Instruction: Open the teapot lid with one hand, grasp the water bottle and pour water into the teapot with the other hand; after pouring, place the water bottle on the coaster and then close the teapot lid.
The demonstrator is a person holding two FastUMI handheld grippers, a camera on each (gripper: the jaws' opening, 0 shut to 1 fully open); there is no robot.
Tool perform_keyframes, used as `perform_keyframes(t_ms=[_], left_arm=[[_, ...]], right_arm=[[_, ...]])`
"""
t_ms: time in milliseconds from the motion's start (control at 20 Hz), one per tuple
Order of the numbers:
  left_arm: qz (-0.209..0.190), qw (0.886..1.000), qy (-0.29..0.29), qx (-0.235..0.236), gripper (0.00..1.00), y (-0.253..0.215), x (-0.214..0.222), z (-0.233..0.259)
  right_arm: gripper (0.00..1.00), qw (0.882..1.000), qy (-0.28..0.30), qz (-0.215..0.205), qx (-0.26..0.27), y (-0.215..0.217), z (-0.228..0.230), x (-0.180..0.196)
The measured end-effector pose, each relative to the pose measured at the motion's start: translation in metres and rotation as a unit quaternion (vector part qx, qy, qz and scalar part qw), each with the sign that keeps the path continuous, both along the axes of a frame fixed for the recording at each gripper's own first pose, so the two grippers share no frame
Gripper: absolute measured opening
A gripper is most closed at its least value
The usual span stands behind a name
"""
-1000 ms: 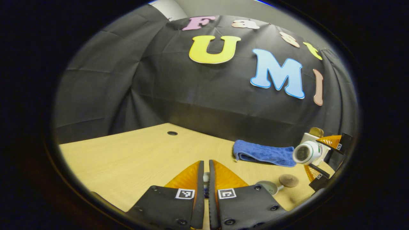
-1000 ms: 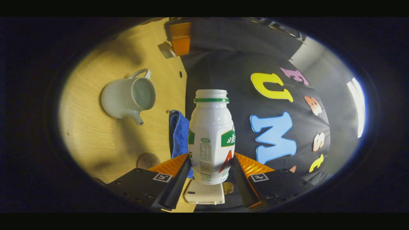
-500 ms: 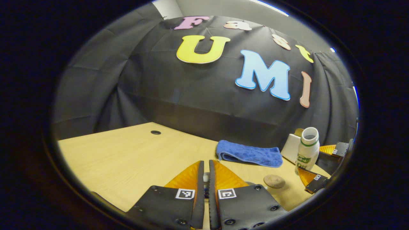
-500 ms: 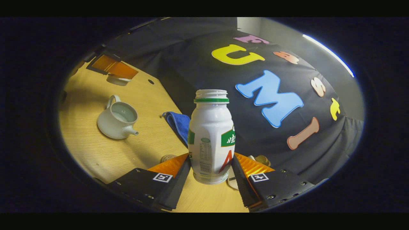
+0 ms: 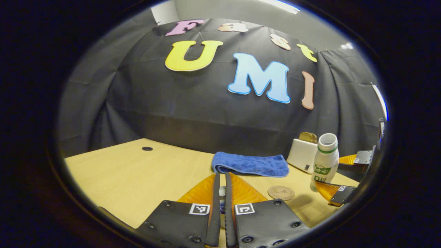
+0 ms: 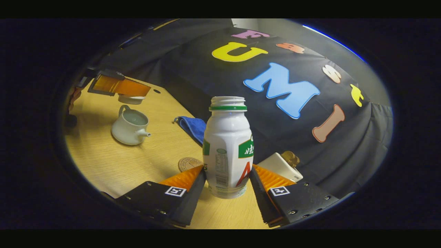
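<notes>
My right gripper (image 6: 227, 172) is shut on a white water bottle (image 6: 227, 148) with a green neck ring and no cap. The bottle is upright and low over the table. A round cork coaster (image 6: 188, 163) lies just left of it. The pale teapot (image 6: 131, 125) stands open at the far left of the right gripper view. Above it, my left gripper (image 6: 132, 93) is shut on the teapot lid (image 6: 131, 100). In the left gripper view, the lid's knob (image 5: 222, 191) shows between my left gripper's (image 5: 222, 177) fingers. The bottle (image 5: 324, 162) stands right of the coaster (image 5: 281, 193).
A folded blue towel (image 5: 249, 164) lies at the back of the wooden table (image 5: 137, 179) by the booth wall. A white box (image 5: 303, 155) with a brown object on top stands behind the bottle. A cable hole (image 5: 147, 148) is at the far left.
The bottle has swung from lying tilted toward the teapot to upright and has come down beside the coaster. My left gripper has kept hold of the lid and turned rightward.
</notes>
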State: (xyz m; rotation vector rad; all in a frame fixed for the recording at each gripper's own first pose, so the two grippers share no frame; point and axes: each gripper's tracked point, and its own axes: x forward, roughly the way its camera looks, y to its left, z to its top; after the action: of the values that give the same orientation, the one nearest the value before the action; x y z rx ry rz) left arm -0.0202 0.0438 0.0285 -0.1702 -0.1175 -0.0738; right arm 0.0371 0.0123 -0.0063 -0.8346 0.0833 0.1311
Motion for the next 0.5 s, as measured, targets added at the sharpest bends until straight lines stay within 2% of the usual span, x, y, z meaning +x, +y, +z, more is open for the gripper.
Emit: perform_keyframes(t_ms=[350, 400, 500], left_arm=[[-0.027, 0.999, -0.005, 0.04, 0.16, -0.031, 0.004, 0.001], [-0.027, 0.999, -0.005, 0.044, 0.12, -0.035, 0.005, 0.0], [-0.03, 0.998, -0.004, 0.054, 0.16, -0.04, 0.007, -0.001]], right_arm=[[0.73, 1.0, -0.003, -0.01, 0.014, -0.026, 0.001, -0.007], [0.73, 1.0, -0.003, -0.011, 0.015, -0.027, 0.001, -0.009], [0.73, 1.0, -0.005, -0.011, 0.017, -0.031, 0.002, -0.011]])
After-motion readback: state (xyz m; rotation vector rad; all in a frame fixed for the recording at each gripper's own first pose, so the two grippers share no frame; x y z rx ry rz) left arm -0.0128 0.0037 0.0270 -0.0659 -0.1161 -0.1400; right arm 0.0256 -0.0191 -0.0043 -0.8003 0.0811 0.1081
